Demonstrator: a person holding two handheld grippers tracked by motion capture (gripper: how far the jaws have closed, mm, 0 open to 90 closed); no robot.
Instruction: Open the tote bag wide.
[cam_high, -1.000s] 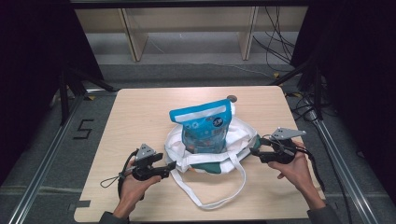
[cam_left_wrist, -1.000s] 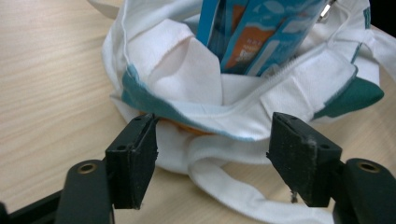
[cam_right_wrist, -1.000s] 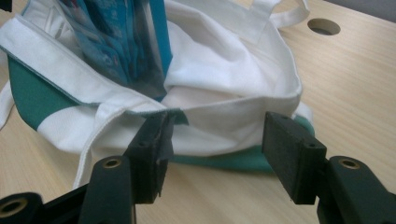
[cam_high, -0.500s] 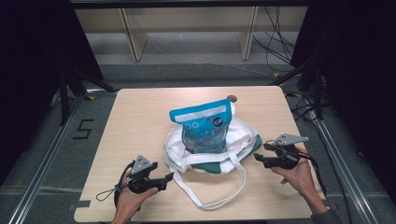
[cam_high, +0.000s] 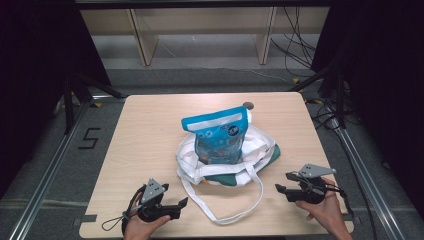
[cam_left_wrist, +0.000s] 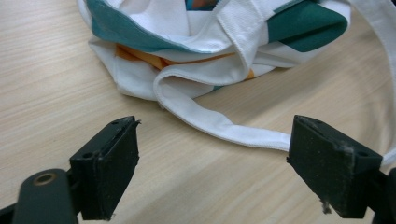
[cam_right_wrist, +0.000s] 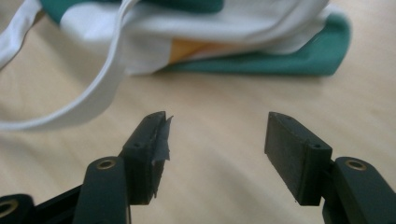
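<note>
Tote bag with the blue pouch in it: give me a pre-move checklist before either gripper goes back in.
1. Left gripper open and empty: ok.
2. Right gripper open and empty: ok.
3. Blue pouch upright inside the tote bag: ok.
4. Loose handle strap lying flat on the table, free of both grippers: ok.
5. Pouch sealed at the top: cannot tell.
6. Small dark object behind the pouch out of the way: ok.

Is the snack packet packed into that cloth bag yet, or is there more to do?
Mostly done, it seems. The blue snack packet stands inside the white-and-green cloth bag, its top sticking out. Nothing is in hand: the left tool and right tool are open, apart from the bag. Possibly left: gathering the loose strap lying on the table.
</note>
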